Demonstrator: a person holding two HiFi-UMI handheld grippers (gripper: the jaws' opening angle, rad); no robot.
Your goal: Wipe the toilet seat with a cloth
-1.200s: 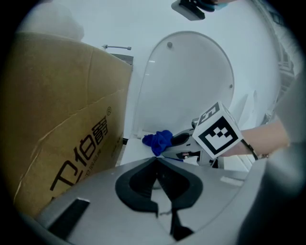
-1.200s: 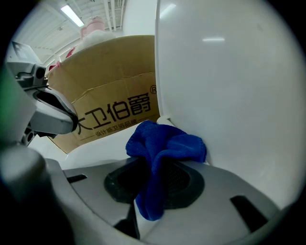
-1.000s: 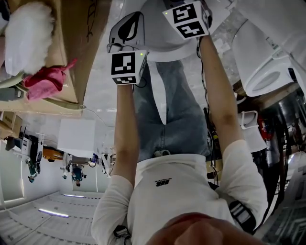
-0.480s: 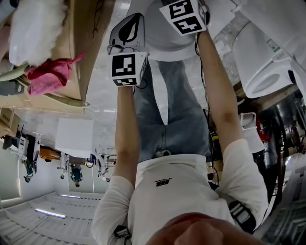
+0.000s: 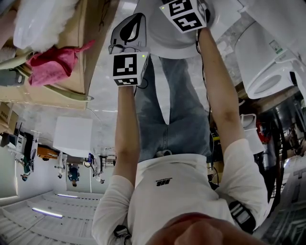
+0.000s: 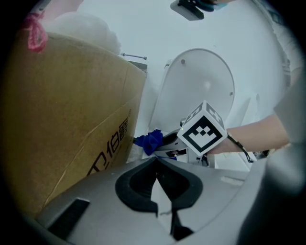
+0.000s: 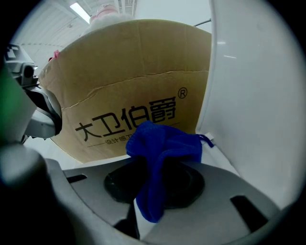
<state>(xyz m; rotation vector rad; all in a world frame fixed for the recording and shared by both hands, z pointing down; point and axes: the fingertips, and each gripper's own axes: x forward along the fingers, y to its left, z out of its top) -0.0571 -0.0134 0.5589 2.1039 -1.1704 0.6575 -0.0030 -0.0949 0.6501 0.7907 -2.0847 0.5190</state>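
Note:
The blue cloth (image 7: 162, 153) hangs bunched from my right gripper (image 7: 155, 179), which is shut on it. It is held close to the white toilet (image 7: 258, 95), in front of a cardboard box (image 7: 129, 91). From the left gripper view, the cloth (image 6: 149, 141) and the right gripper's marker cube (image 6: 203, 131) sit before the raised toilet lid (image 6: 201, 91). My left gripper (image 6: 158, 167) is shut with nothing in it. In the head view the left gripper (image 5: 128, 29) and the right marker cube (image 5: 185, 14) are at the top, and another toilet bowl (image 5: 267, 79) stands far right.
The tall cardboard box (image 6: 71, 119) stands close on the left, with a pink cloth (image 5: 52, 64) and a white fluffy bundle (image 5: 43, 24) on top of it. The person's own torso and arms fill the middle of the head view.
Both grippers have shifted slightly upward in the head view and the box with the pink cloth has drifted right. The right gripper's hold on the blue cloth is unchanged.

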